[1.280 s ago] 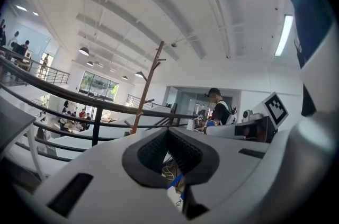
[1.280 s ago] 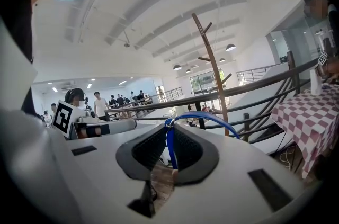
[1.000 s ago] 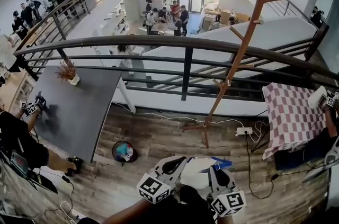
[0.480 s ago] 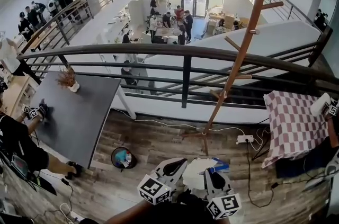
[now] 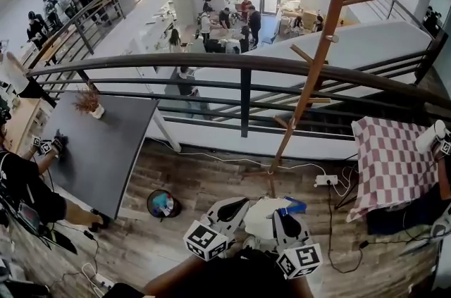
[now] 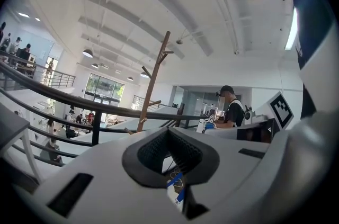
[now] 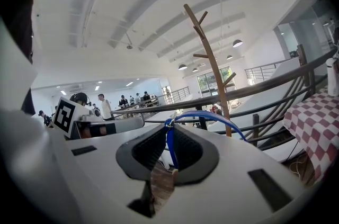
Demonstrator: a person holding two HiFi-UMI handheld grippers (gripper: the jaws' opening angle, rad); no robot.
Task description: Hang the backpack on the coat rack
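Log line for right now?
left gripper: shut on backpack | right gripper: shut on blue strap | coat rack: ahead, nothing hung

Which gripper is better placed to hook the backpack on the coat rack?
Right, likely: the right gripper is shut on the blue strap loop, facing the coat rack; the left gripper pinches the backpack.

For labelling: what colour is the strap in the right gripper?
The strap is blue; right gripper view.
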